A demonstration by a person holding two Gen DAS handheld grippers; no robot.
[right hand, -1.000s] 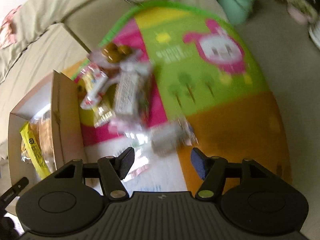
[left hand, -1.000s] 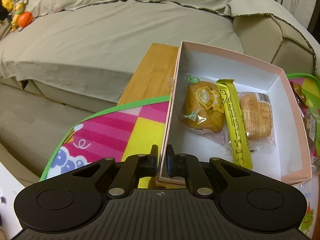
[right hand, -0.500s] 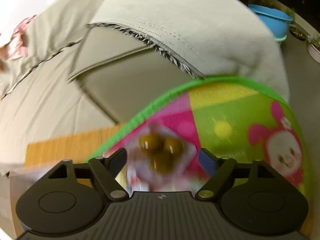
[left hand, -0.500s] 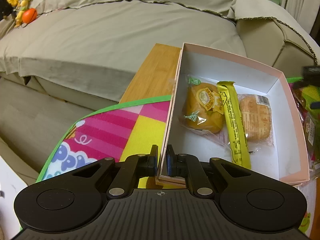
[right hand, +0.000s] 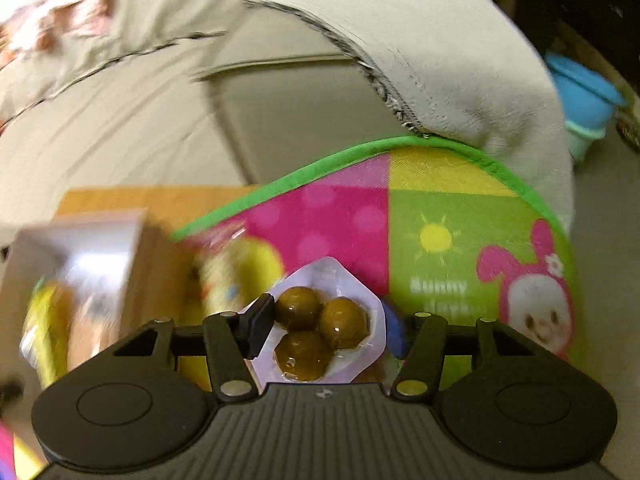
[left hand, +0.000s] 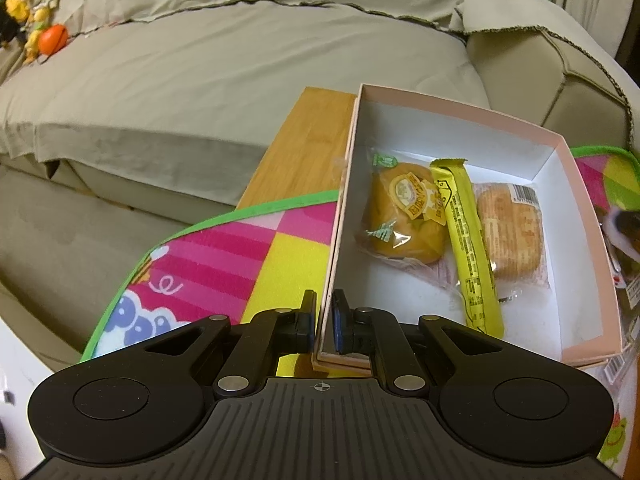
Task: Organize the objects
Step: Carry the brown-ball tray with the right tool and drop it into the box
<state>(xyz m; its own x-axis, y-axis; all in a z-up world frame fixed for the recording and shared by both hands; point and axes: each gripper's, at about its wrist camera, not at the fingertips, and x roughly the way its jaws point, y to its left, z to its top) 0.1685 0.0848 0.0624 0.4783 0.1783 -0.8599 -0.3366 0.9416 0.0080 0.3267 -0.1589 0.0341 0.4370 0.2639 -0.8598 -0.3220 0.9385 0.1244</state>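
My left gripper (left hand: pixel 323 300) is shut on the near left wall of the pink box (left hand: pixel 576 184). Inside the box lie a wrapped golden bun (left hand: pixel 404 216), a yellow bar (left hand: pixel 468 240) and a wrapped pastry (left hand: pixel 512 232). In the right wrist view a clear packet of three brown balls (right hand: pixel 320 328) lies on the colourful mat (right hand: pixel 460 216). My right gripper (right hand: pixel 326 320) is closing on this packet, with a pad at each of its side edges. The box (right hand: pixel 88 240) shows blurred to the left. The packet (left hand: pixel 624 232) also peeks in just right of the box.
A beige sofa (left hand: pixel 240 60) runs behind the mat, its armrest (right hand: pixel 440 60) close by. Bare wood tabletop (left hand: pixel 308 144) shows left of the box. A yellow snack packet (right hand: pixel 236 272) lies between box and brown-ball packet. Blue tubs (right hand: pixel 580 92) stand on the floor at the right.
My right gripper swung from the far side of the snack pile over to the brown-ball packet, spread wider, then narrowed around it. The left gripper and box kept still.
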